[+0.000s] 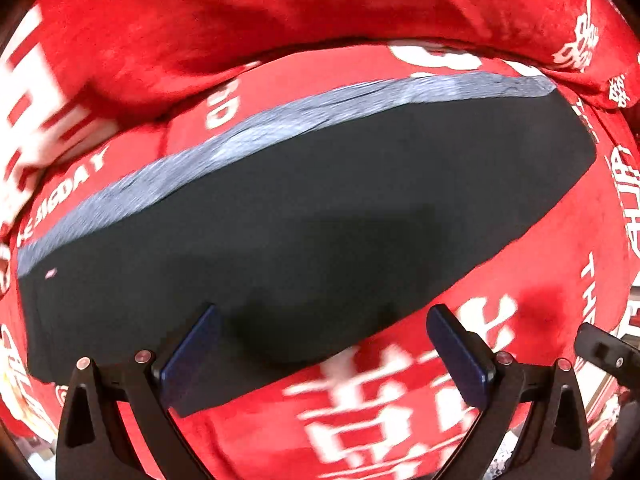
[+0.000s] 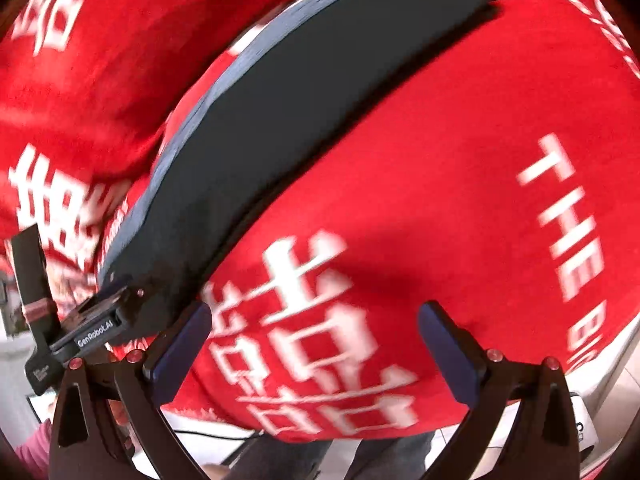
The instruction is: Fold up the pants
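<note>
The dark pants (image 1: 304, 224) lie folded in a long flat slab on a red blanket, with a grey waistband edge (image 1: 280, 120) along the far side. My left gripper (image 1: 324, 348) is open and empty, hovering over the pants' near edge. In the right wrist view the pants (image 2: 304, 104) run diagonally from lower left to upper right. My right gripper (image 2: 316, 340) is open and empty over the red blanket, to the right of the pants. The left gripper's body (image 2: 96, 320) shows at the pants' lower end.
The red blanket (image 1: 500, 280) with white lettering covers the surface and bunches into a thick fold (image 1: 280, 20) behind the pants. Its front edge (image 2: 360, 432) hangs over pale floor. The right gripper's body (image 1: 608, 352) shows at the right edge.
</note>
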Available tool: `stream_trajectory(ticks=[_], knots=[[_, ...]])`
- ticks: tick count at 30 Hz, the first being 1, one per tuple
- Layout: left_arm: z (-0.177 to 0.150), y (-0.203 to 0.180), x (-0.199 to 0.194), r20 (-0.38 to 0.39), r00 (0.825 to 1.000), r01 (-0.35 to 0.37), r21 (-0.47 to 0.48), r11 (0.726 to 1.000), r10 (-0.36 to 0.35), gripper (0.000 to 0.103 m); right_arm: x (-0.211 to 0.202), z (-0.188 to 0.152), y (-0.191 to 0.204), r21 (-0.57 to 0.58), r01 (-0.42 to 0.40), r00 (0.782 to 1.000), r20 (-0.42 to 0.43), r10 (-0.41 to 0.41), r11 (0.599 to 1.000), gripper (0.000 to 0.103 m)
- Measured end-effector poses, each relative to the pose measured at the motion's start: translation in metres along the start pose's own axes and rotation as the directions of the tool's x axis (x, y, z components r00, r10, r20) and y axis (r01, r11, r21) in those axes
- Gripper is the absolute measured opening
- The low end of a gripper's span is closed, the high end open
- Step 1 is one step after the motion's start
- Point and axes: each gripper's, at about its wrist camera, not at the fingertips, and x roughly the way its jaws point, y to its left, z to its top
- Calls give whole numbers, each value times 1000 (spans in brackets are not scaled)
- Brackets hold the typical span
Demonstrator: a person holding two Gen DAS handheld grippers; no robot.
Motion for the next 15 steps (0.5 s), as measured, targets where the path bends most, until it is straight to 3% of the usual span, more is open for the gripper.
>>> stream_trajectory(ticks=[4,10,15], knots=[[25,-30,8,13,1000,-9,14,1000,9,103,-15,28,-41,54,-8,999,53,5,998,103],[54,-57,16,27,1000,-4,-40,999,5,103,-25,71,-75,123,-129,985,128,113,984,103],[68,-75,25,38,999,-32,-31,999,33,103,-32,107,-92,147,-212,964,193,183,966,103]])
